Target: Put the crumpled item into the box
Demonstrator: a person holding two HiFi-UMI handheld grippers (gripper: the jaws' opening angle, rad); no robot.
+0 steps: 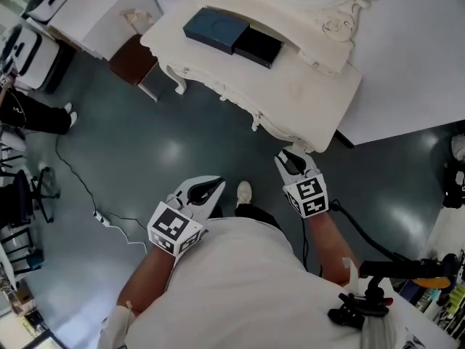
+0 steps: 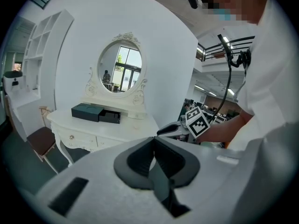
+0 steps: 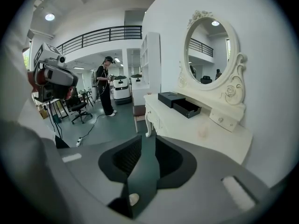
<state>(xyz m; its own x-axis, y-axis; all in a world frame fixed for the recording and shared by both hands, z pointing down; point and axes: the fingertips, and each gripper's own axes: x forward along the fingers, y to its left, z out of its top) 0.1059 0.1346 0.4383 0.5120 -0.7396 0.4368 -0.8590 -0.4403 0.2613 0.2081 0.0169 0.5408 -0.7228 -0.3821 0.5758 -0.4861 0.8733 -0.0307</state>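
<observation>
On the white surface, we noted a faint pinkish lump, too small to tell whether it was the crumpled item. It lay apart from the dark box, whose black tray stood open just beside it. The right claw was short of the surface, jaws apart, nothing between. The left claw was over the floor, jaws together, empty. An oval mirror stood behind the box.
</observation>
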